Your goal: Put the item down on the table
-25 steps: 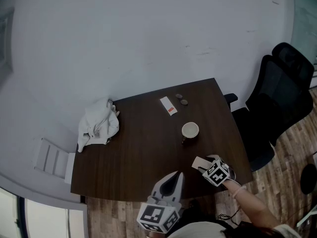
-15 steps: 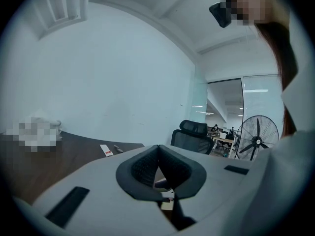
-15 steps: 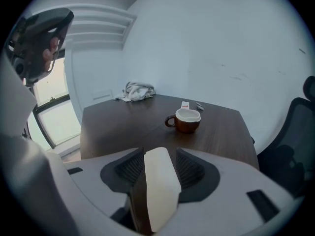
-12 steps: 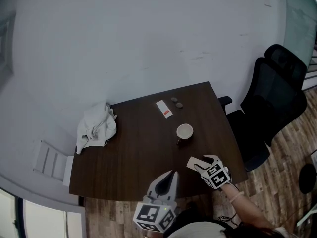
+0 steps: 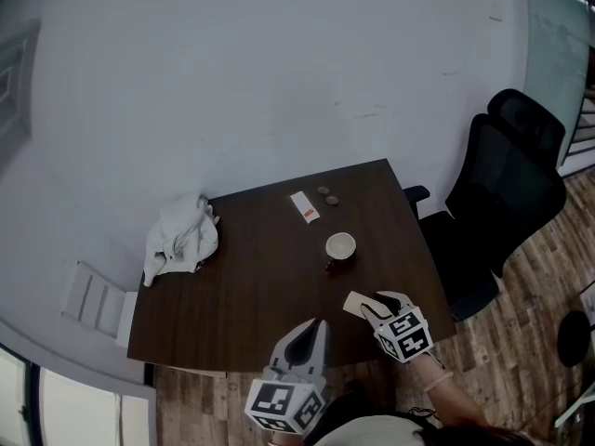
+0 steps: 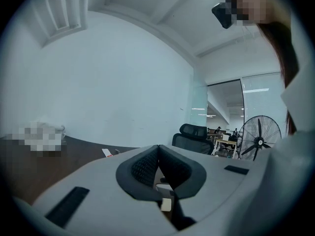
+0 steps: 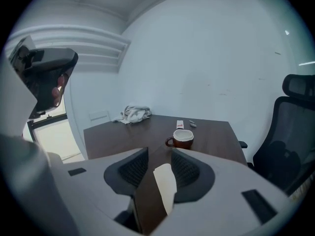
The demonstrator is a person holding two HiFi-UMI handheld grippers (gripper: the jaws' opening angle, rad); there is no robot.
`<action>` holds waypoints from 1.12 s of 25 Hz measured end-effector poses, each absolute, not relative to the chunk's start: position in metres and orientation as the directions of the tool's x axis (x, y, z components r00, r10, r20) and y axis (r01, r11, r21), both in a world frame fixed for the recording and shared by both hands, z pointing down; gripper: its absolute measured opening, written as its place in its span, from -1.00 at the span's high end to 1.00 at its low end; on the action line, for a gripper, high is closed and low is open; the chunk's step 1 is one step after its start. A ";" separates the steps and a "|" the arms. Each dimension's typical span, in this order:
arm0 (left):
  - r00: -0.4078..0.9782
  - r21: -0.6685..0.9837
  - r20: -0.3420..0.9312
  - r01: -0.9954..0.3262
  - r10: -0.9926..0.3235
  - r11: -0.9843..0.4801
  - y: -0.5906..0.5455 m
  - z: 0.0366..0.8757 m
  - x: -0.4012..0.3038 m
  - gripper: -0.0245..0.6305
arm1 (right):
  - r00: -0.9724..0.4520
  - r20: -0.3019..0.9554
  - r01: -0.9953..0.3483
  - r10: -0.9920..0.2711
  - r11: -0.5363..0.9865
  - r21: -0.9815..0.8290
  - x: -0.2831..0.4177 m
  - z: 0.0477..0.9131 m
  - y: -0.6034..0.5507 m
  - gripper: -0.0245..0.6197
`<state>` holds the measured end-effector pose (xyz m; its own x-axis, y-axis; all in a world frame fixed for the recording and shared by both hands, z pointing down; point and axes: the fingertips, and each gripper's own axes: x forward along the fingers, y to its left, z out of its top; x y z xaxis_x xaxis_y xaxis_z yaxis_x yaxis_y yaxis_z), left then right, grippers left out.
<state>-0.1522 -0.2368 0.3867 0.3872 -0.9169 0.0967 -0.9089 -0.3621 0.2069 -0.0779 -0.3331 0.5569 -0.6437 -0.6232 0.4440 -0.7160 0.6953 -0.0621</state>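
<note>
A pale paper slip sticks out of my right gripper above the near right corner of the dark wooden table. In the right gripper view the slip stands on edge between the jaws and leans on the right pad. The right gripper has just been closing on it, and the slip hangs with it clear of the table. My left gripper hovers at the table's near edge. Its pads meet at the tip with nothing between them, as the left gripper view shows.
A brown cup stands right of the table's middle. Behind it lie a white and red sachet and two small round things. A crumpled white cloth sits at the far left corner. A black office chair stands to the right.
My right gripper has risen from the table edge with the slip still in it, and its jaws stand narrower. The left gripper has lifted a little.
</note>
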 end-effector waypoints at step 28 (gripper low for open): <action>0.319 0.184 0.037 -0.934 -0.947 -0.307 -0.163 0.359 -0.121 0.87 | -0.687 0.182 -0.715 -0.703 0.699 -0.001 -0.019 0.436 -0.236 0.84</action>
